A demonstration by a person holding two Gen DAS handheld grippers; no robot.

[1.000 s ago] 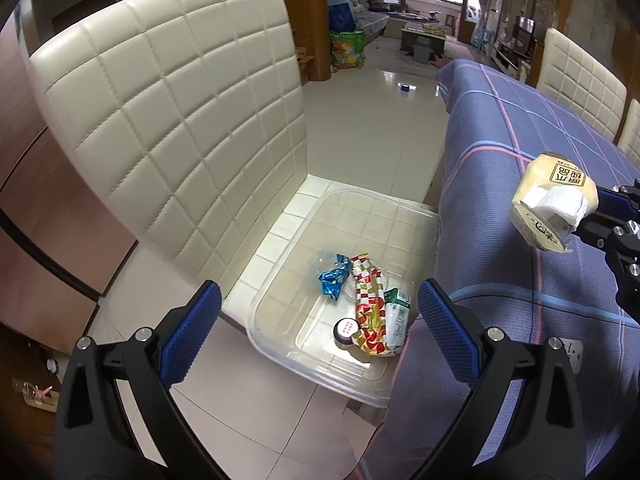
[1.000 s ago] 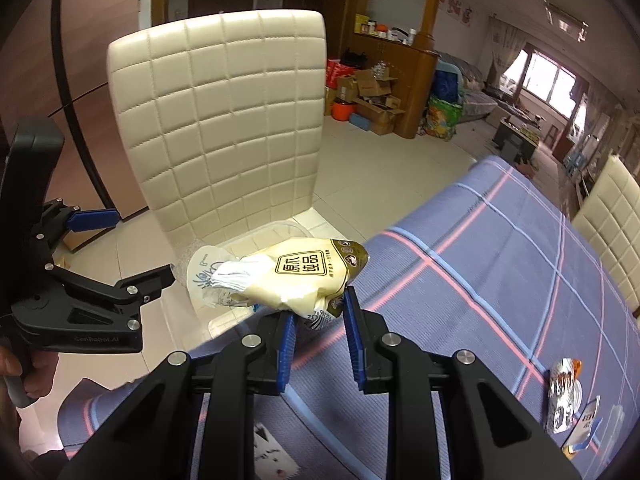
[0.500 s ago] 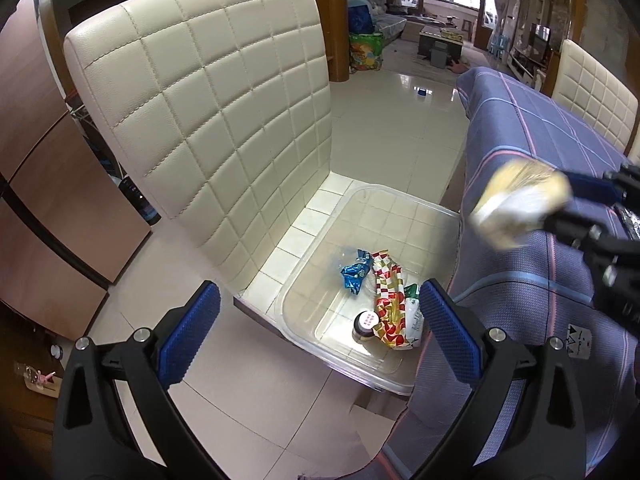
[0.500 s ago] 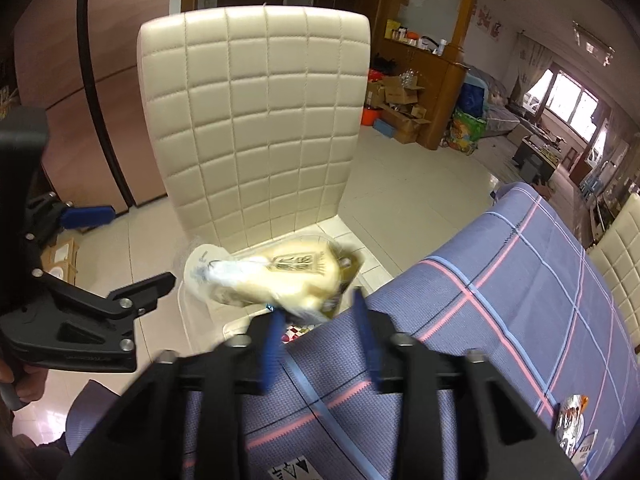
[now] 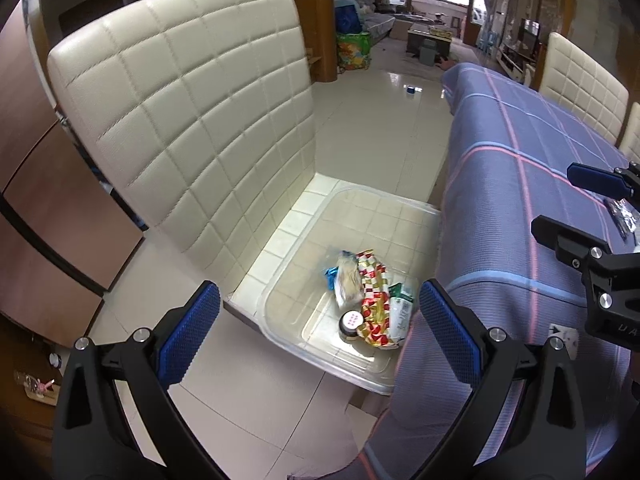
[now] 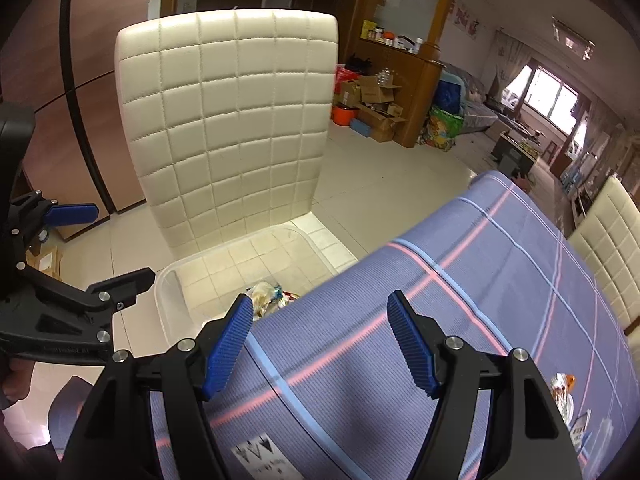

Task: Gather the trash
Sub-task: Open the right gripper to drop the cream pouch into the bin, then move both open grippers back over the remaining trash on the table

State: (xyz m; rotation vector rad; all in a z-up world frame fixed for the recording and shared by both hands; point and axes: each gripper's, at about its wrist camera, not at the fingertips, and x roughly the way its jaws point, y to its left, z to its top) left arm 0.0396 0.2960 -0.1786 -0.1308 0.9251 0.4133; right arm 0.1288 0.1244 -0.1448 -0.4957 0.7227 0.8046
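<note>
A clear plastic bin (image 5: pixel 372 208) sits on the cream chair seat (image 5: pixel 296 216) beside the table. It holds a pale bread wrapper (image 5: pixel 349 282), a red-checked wrapper (image 5: pixel 374 304), a blue wrapper, a green-white carton and a small dark jar (image 5: pixel 350 325). My left gripper (image 5: pixel 316 328) is open and empty, above the bin's near edge. My right gripper (image 6: pixel 320 344) is open and empty over the table edge; the bin (image 6: pixel 172 292) and bread wrapper (image 6: pixel 262 296) lie just beyond it. More wrappers (image 6: pixel 564 396) lie on the table at right.
The table carries a blue cloth with pink and light stripes (image 6: pixel 460 280). The quilted chair back (image 5: pixel 192 120) rises behind the bin. Other cream chairs (image 5: pixel 580 80) stand on the table's far side. Tiled floor (image 5: pixel 380 120) lies beyond.
My right gripper opened and let go of the bread wrapper, which dropped into the bin onto the other trash. Both grippers shifted slightly back.
</note>
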